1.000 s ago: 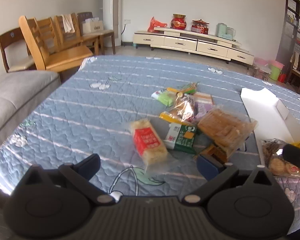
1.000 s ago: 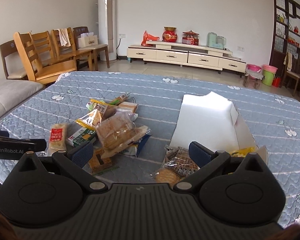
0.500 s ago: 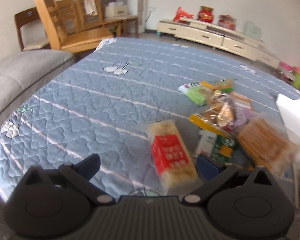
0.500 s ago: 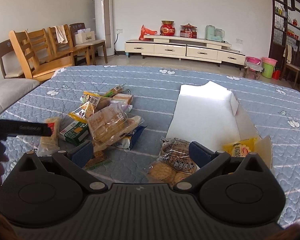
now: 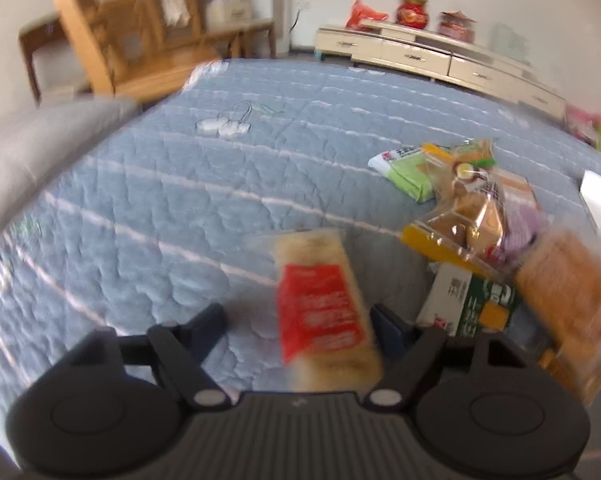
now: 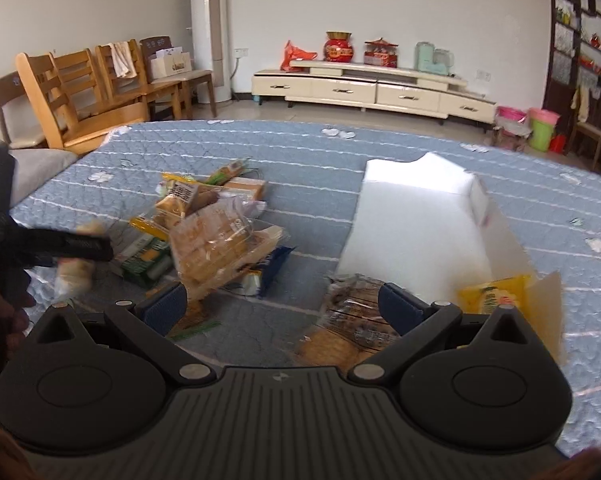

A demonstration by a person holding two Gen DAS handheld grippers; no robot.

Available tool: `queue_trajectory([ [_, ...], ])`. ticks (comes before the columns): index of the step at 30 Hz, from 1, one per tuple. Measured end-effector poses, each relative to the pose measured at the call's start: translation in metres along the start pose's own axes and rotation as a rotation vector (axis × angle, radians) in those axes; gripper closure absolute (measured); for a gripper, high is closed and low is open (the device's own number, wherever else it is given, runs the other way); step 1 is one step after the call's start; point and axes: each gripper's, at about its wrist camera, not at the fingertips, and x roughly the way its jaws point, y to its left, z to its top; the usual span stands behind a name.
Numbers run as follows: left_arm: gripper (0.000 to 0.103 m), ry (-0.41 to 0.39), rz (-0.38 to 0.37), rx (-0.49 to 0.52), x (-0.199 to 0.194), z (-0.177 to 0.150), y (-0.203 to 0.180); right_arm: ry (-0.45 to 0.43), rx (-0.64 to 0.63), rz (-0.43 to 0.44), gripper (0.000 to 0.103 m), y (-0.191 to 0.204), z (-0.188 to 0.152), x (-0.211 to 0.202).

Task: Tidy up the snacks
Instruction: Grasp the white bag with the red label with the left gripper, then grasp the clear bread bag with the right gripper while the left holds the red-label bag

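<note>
Now the left tongs (image 5: 298, 322) are closing around one clear-wrapped, red-labelled biscuit pack (image 5: 324, 312), the left pad not yet touching it. The right tongs (image 6: 282, 306) hang released above the blue quilted bench (image 6: 312, 168); two packs lie at the one white cardboard box (image 6: 420, 216).

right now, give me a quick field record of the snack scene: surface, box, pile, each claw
surface: blue quilted cover
box: white open box, right of pile, yellow packet at its near end
pile: mixed snack packets, loose on cover
left claw: jaws closing, red-label cracker pack between them
right claw: open, biscuit bag below it
</note>
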Motion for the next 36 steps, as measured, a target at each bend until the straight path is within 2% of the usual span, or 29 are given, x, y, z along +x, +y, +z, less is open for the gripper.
queue_trajectory([
  [1,0.036,-0.016,-0.012,0.006,-0.003,-0.003,0.000,0.005,0.011,0.015,0.000,0.000,0.002,0.002],
  [2,0.045,-0.027,-0.009,0.014,-0.005,-0.004,0.000,0.006,0.013,0.026,0.000,0.001,0.004,0.004],
  [3,0.067,-0.036,-0.008,0.023,-0.008,-0.005,0.000,0.004,0.010,0.039,0.000,0.002,0.005,0.005],
  [8,0.069,-0.039,-0.027,0.022,-0.015,-0.009,0.009,0.044,0.057,0.156,0.000,0.003,0.014,0.029],
  [11,0.069,-0.040,-0.049,0.016,-0.019,-0.013,0.014,0.076,0.154,0.245,0.000,-0.006,0.018,0.052],
  [15,0.069,-0.050,-0.059,0.017,-0.022,-0.018,0.018,0.112,0.294,0.321,0.000,-0.026,0.025,0.087],
  [19,0.069,-0.053,-0.066,0.013,-0.020,-0.017,0.019,0.125,0.232,0.332,0.000,-0.017,0.040,0.109],
  [21,0.069,-0.057,-0.067,0.015,-0.020,-0.018,0.019,0.132,0.145,0.326,0.000,0.000,0.044,0.113],
  [22,0.069,-0.059,-0.068,0.016,-0.020,-0.018,0.020,0.118,0.076,0.301,0.007,0.010,0.044,0.111],
  [23,0.069,-0.060,-0.069,0.015,-0.020,-0.019,0.020,0.098,0.007,0.278,0.041,0.021,0.042,0.107],
  [26,0.069,-0.063,-0.071,0.011,-0.021,-0.019,0.020,0.057,-0.127,0.267,0.044,0.049,0.034,0.094],
  [31,0.069,-0.066,-0.072,0.008,-0.023,-0.021,0.020,0.078,-0.175,0.263,0.044,0.075,0.029,0.096],
  [34,0.069,-0.076,-0.084,-0.011,-0.030,-0.019,0.024,0.054,-0.176,0.250,0.058,0.081,0.031,0.085],
  [36,0.069,-0.088,-0.084,-0.015,-0.036,-0.017,0.025,0.004,-0.196,0.215,0.062,0.080,0.031,0.068],
])
